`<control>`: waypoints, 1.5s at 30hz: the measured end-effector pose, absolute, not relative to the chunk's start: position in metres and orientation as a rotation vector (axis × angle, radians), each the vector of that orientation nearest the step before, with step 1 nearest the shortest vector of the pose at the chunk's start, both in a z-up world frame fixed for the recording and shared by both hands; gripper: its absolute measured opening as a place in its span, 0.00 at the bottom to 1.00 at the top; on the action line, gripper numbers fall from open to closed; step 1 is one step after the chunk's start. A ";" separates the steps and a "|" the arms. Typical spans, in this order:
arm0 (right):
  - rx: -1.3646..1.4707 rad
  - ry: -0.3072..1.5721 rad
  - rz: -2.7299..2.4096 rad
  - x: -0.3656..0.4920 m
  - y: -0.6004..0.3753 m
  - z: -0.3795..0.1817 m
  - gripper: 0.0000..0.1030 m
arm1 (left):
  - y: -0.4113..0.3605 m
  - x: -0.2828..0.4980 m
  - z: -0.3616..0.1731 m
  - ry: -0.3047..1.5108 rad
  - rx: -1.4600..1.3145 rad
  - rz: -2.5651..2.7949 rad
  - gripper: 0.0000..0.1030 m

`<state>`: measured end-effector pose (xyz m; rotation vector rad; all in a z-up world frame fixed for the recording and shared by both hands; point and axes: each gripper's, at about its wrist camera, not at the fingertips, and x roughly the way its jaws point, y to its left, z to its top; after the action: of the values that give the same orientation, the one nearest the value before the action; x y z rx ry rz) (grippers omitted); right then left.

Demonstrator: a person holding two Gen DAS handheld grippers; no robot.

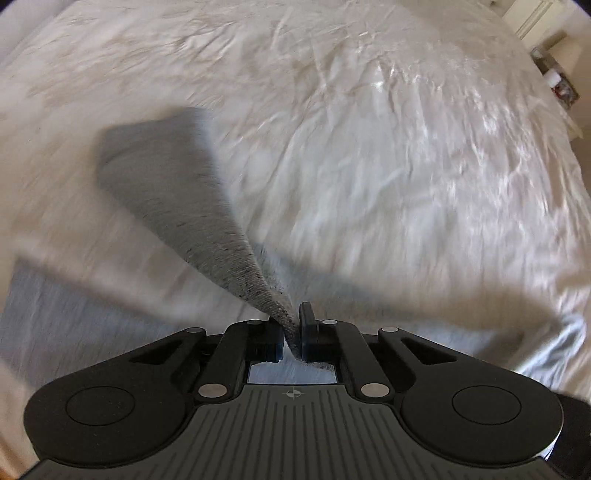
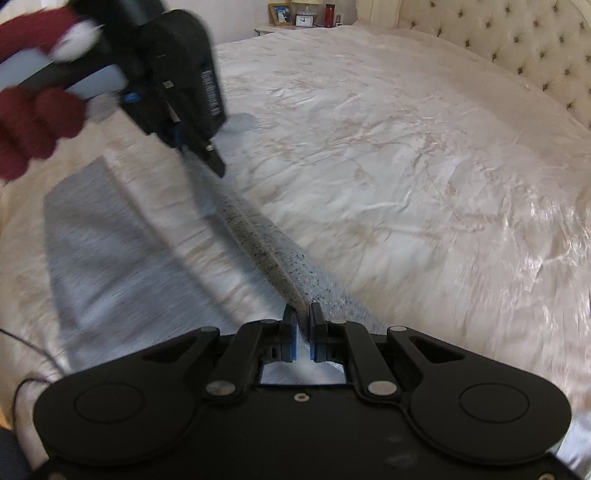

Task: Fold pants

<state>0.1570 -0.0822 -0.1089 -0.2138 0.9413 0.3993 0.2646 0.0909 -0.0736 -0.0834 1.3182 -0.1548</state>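
Right wrist view: I have both the right gripper (image 2: 303, 314) and left gripper (image 2: 218, 166) clamped on grey pants (image 2: 258, 240); lifted taut over bed (image 2: 406, 147); fold unfinished.

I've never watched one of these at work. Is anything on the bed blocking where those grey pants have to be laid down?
Nothing visible does. Both the left gripper and the right gripper are shut on the grey pants, lifted over the bedspread, which shows only wrinkles. The clutter sits on the nightstand beyond the bed.

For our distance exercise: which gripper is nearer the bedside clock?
Left. The left gripper hangs ahead, toward the clock; the right gripper sits farther back.
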 end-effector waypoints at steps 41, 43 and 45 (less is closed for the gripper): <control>0.584 0.920 -0.680 0.063 -0.289 -0.082 0.11 | 0.134 0.171 -0.115 1.321 -0.020 -0.102 0.08; 0.593 0.913 -0.684 0.027 -0.279 -0.079 0.11 | 0.134 0.164 -0.110 1.301 0.019 -0.107 0.08; 0.609 0.953 -0.709 -0.006 -0.268 -0.090 0.11 | 0.132 0.159 -0.111 1.298 0.058 -0.107 0.08</control>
<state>-0.0057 -0.2678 -0.0899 0.6088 0.9527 -0.7086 0.1585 0.1316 -0.1114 0.0581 1.2982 -0.1074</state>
